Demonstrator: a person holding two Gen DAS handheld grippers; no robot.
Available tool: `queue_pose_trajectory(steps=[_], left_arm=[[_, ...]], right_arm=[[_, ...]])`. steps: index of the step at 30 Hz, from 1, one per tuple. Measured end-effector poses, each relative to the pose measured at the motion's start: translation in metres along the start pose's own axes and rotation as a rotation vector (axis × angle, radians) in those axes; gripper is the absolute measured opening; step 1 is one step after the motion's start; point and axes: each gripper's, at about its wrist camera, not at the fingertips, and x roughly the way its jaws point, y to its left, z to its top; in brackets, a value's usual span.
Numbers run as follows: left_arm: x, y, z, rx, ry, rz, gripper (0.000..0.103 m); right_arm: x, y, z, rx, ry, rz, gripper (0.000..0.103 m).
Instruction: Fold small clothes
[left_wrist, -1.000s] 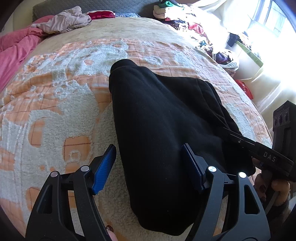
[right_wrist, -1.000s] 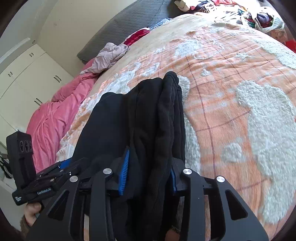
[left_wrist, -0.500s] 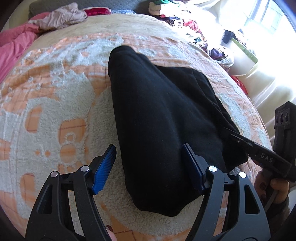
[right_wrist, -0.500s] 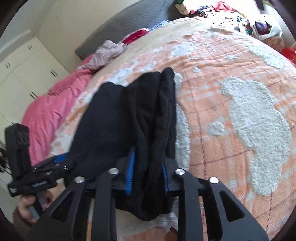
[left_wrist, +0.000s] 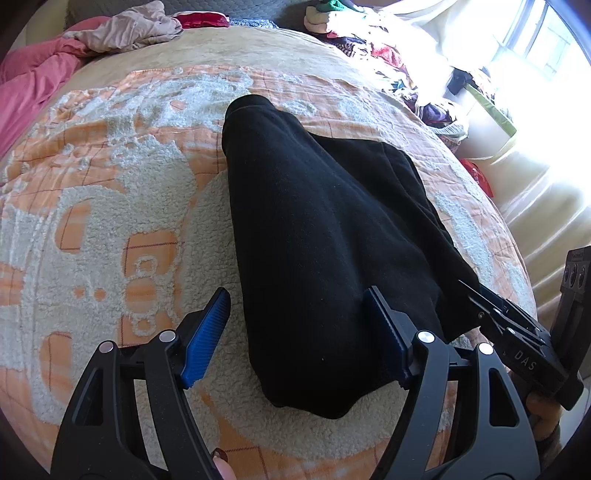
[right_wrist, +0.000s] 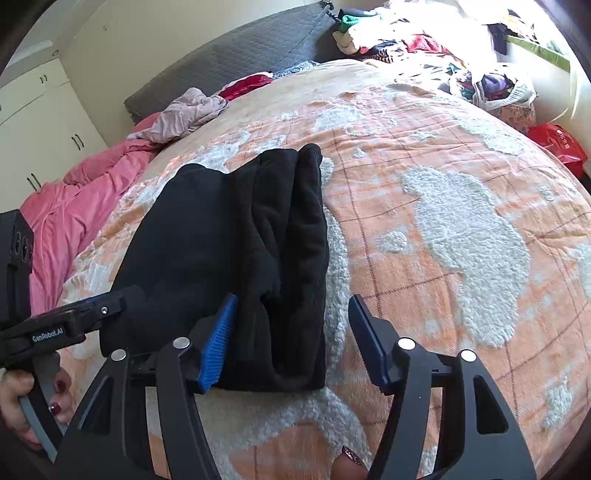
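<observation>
One black garment (left_wrist: 317, 236), soft fleece-like knit, matte, folded into a thick oblong bundle with several layered edges showing along its right side in the right wrist view (right_wrist: 236, 236). It lies flat on the bed, near the middle of the blanket, its near end rounded and bulging.

Two grippers, black plastic frames with blue ribbed pads. The left gripper (left_wrist: 299, 332) has its fingers spread wide and widening; the near end of the garment sits between them, the right pad (left_wrist: 384, 332) at the cloth's edge, the left pad (left_wrist: 207, 332) clear of it over the blanket. The right gripper (right_wrist: 291, 339) has its jaws opening; the garment's near right corner lies between them, the left pad (right_wrist: 218, 343) against the cloth, the right pad (right_wrist: 365, 343) apart from it.

One blanket (left_wrist: 122, 206), orange with thin dark grid lines and raised white curly-pile patches.

One pink quilt (right_wrist: 74, 192), crumpled, at the bed's far left side. One pale mauve garment (right_wrist: 188, 114), wrinkled, just beyond it. One red cloth (right_wrist: 247, 83) by the grey quilted headboard (right_wrist: 229, 55).

One mixed heap of clothes (right_wrist: 413, 44), many colours, at the far right of the bed, in bright light.

One red bag (right_wrist: 557, 144) beside the bed.

White cupboard doors (right_wrist: 44, 122) with dark handles, on the left wall.
</observation>
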Motion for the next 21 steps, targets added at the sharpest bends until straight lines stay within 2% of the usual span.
queue_pose_trajectory(steps=[3,4,5,6,12,14,19,21], left_arm=[[-0.002,0.001,-0.001,-0.011,-0.001,-0.002,0.069],[-0.003,0.002,-0.001,-0.015,-0.001,-0.004,0.069],[-0.004,0.002,-0.002,-0.019,-0.002,-0.006,0.069],[-0.005,0.003,-0.002,-0.021,-0.005,-0.007,0.069],[-0.024,0.002,-0.005,-0.024,-0.037,-0.027,0.07],[-0.032,0.001,-0.008,-0.019,-0.053,-0.026,0.076],[-0.052,-0.001,-0.016,0.002,-0.092,-0.023,0.092],[-0.061,0.0,-0.02,0.0,-0.11,-0.02,0.093]], right_arm=[[-0.007,0.001,-0.002,0.0,-0.015,-0.021,0.069],[-0.009,0.001,-0.003,0.002,-0.02,-0.032,0.076],[-0.012,0.001,-0.004,0.003,-0.022,-0.046,0.087],[-0.015,0.002,-0.006,0.002,-0.027,-0.056,0.089],[-0.037,0.007,-0.014,-0.005,-0.069,-0.073,0.095],[-0.046,0.009,-0.016,-0.007,-0.087,-0.082,0.098],[-0.068,0.019,-0.024,-0.035,-0.132,-0.097,0.098],[-0.078,0.025,-0.028,-0.053,-0.159,-0.106,0.098]])
